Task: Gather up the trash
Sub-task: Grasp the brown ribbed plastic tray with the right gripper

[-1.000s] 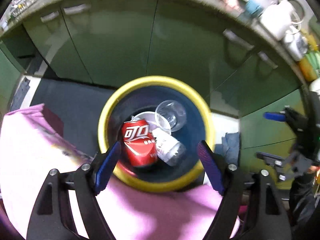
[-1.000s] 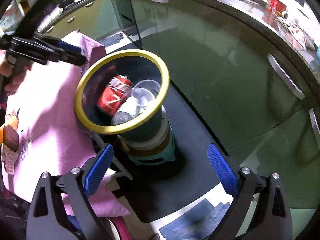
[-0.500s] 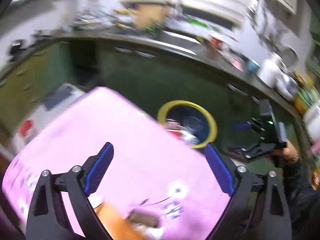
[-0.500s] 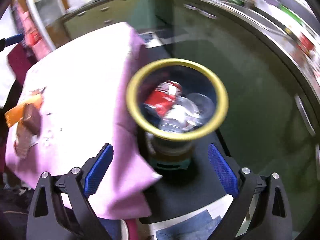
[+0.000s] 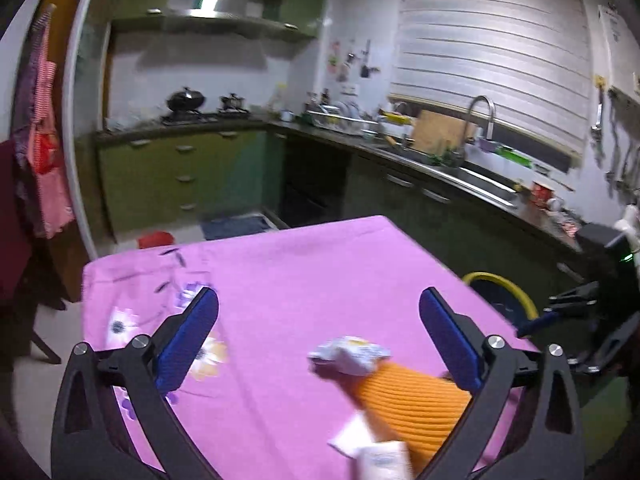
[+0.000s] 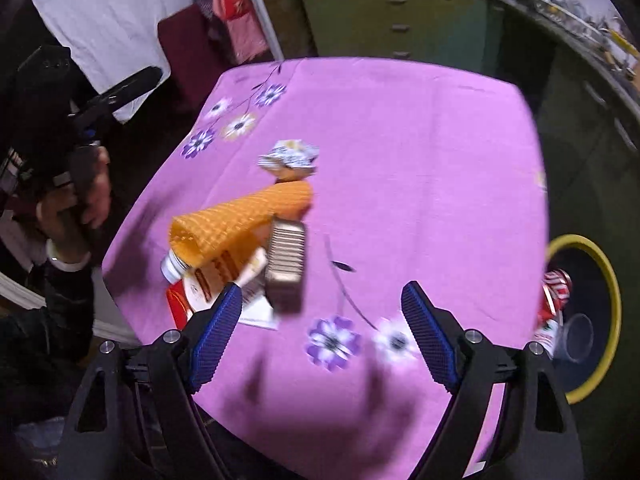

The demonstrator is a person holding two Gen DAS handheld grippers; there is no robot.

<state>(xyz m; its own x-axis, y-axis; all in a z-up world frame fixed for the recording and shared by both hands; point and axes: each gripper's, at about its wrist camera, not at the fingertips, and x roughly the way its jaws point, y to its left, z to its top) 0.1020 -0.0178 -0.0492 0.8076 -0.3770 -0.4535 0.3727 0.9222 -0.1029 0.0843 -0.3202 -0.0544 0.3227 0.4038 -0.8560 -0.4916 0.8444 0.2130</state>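
Observation:
On the pink flowered tablecloth (image 6: 400,140) lies a small heap of trash. It holds an orange ridged cone wrapper (image 6: 244,216) (image 5: 412,404), a crumpled white wrapper (image 6: 290,156) (image 5: 348,354), a brown ribbed packet (image 6: 286,268) and a red-and-white packet (image 6: 208,284). My left gripper (image 5: 319,300) hangs above the cloth with its jaws opening and nothing between them. My right gripper (image 6: 322,296) is over the near part of the table beside the heap, its jaws closing on nothing. The yellow-rimmed bin (image 6: 600,260) (image 5: 496,280) stands off the table's right side, with a red can (image 6: 556,288) and a clear cup (image 6: 576,338) inside.
Green kitchen cabinets (image 5: 180,168) and a dark counter with a sink (image 5: 480,176) run along the far walls. A blue mat (image 5: 236,226) lies on the floor beyond the table. Clothes (image 5: 44,152) hang at the left. A person's hand (image 6: 88,188) holds the left gripper (image 6: 120,94).
Both grippers have swung away from the bin and now face the table. The bin has slid to the right edge of each view, and the heap of trash has come into sight.

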